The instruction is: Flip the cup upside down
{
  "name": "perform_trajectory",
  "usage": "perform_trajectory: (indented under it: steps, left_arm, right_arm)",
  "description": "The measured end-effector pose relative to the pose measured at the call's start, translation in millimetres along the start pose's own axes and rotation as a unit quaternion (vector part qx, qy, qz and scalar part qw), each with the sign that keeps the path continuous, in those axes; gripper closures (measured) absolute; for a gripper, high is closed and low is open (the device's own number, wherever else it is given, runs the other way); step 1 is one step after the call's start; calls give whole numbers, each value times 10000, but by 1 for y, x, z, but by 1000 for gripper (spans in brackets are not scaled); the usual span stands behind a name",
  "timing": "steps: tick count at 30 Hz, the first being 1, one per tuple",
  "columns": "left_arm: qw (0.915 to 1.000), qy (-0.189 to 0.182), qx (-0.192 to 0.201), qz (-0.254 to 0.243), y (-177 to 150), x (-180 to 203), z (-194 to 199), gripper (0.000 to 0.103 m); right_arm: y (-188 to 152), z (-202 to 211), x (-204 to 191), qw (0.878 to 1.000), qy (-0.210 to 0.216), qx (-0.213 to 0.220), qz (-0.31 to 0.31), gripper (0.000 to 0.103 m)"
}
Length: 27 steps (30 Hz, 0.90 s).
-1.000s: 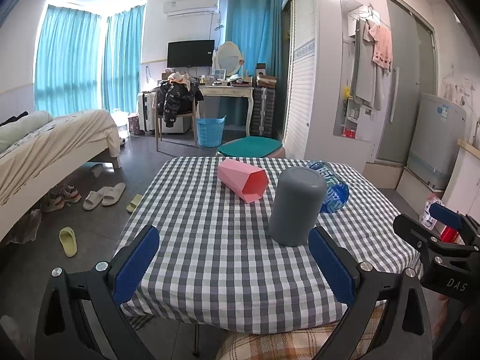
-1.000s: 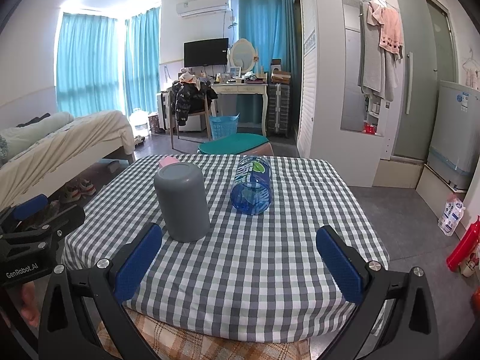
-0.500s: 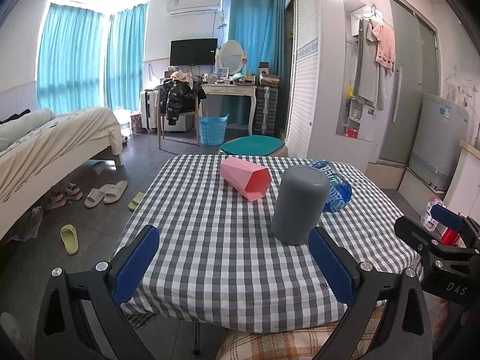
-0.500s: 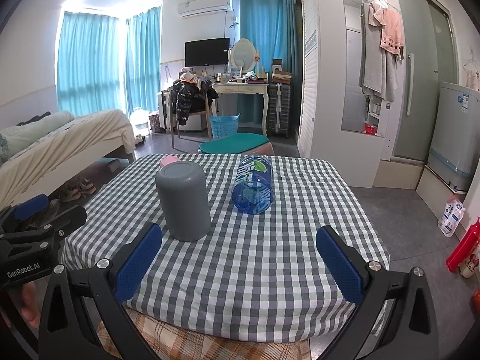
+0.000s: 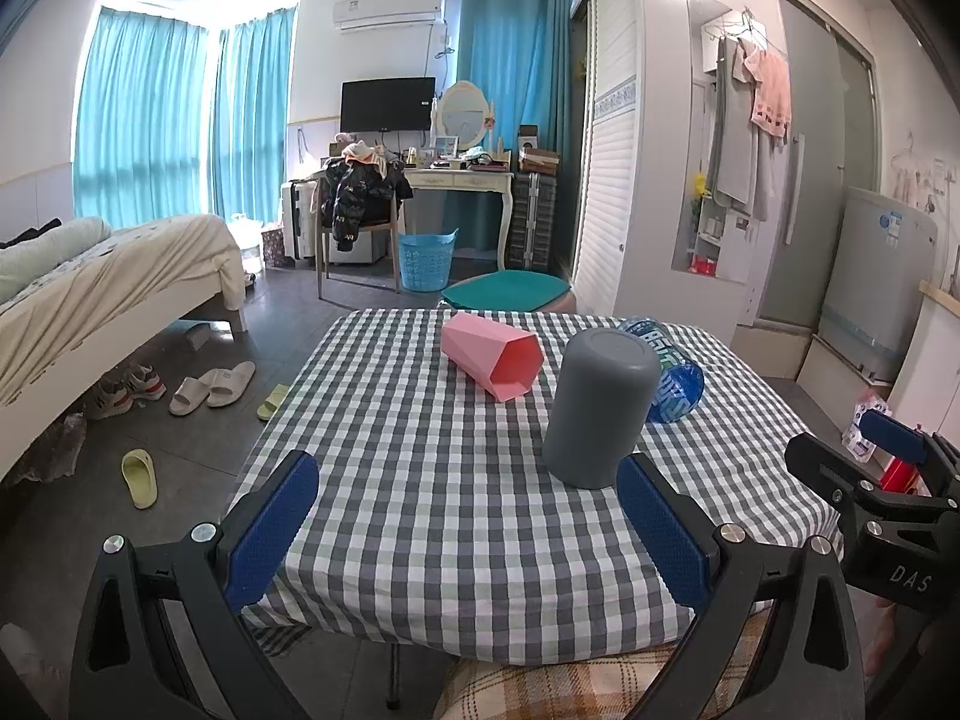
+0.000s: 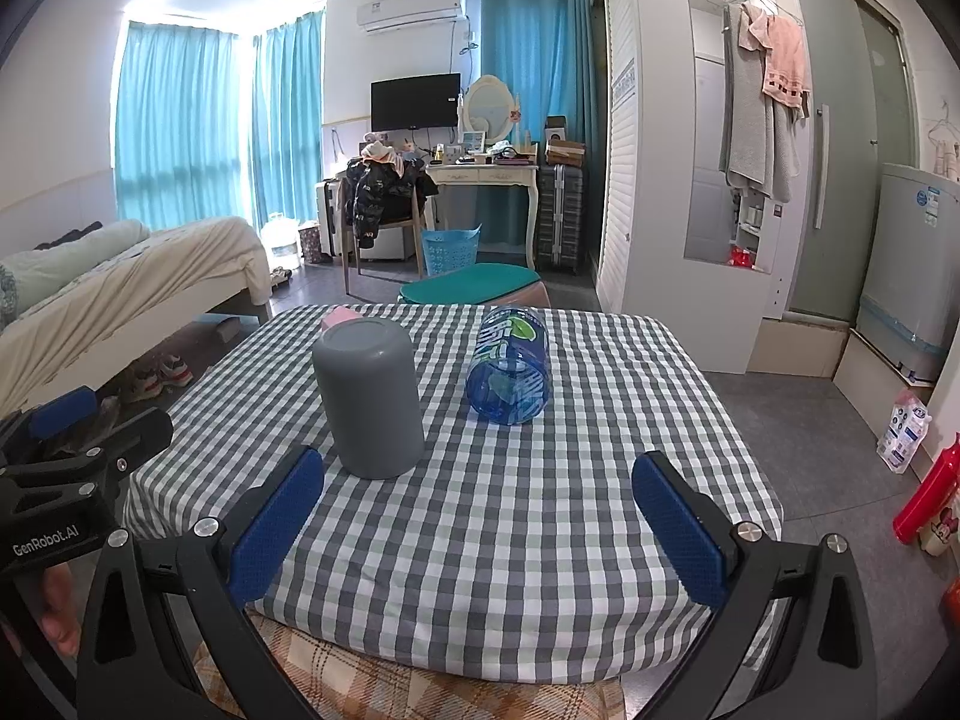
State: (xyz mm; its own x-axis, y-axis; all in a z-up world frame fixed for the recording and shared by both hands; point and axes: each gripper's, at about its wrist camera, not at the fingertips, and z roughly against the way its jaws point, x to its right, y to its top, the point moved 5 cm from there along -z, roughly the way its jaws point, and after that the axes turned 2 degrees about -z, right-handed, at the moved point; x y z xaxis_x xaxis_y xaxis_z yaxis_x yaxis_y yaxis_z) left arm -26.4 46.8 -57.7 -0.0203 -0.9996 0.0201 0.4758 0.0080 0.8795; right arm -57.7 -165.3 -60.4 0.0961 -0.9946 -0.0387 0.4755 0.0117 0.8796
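Observation:
A grey cup (image 5: pixel 597 405) stands upside down, its closed base up, on the checked tablecloth (image 5: pixel 432 480); it also shows in the right wrist view (image 6: pixel 372 399). A pink cup (image 5: pixel 492 357) lies on its side behind it, mouth toward me; only its tip (image 6: pixel 339 317) shows in the right wrist view. My left gripper (image 5: pixel 468 525) is open and empty, held back near the table's front edge. My right gripper (image 6: pixel 477 525) is open and empty, also at the front edge, right of the grey cup.
A blue water bottle (image 6: pixel 510 369) lies on its side right of the grey cup, also in the left wrist view (image 5: pixel 669 369). A teal stool (image 5: pixel 507 291) stands behind the table. A bed (image 5: pixel 108 276) and slippers (image 5: pixel 210 384) are at the left; a red bottle (image 6: pixel 924 501) stands on the floor at the right.
Both grippers have drifted slightly; the view has shifted a little. The cups and the bottle have not moved. Both grippers stay open.

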Motion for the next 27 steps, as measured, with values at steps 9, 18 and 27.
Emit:
perform_trajectory:
  steps: [9, 18, 27]
  left_arm:
    - [10000, 4, 1, 2, 0, 0, 0, 0]
    - [10000, 2, 0, 3, 0, 0, 0, 0]
    - [10000, 0, -6, -3, 0, 0, 1, 0]
  right_arm:
    - [-1, -1, 0, 10000, 13, -29, 4, 1]
    - [-1, -2, -1, 10000, 9, -34, 5, 1]
    - [-4, -4, -2, 10000, 18, -53, 5, 1]
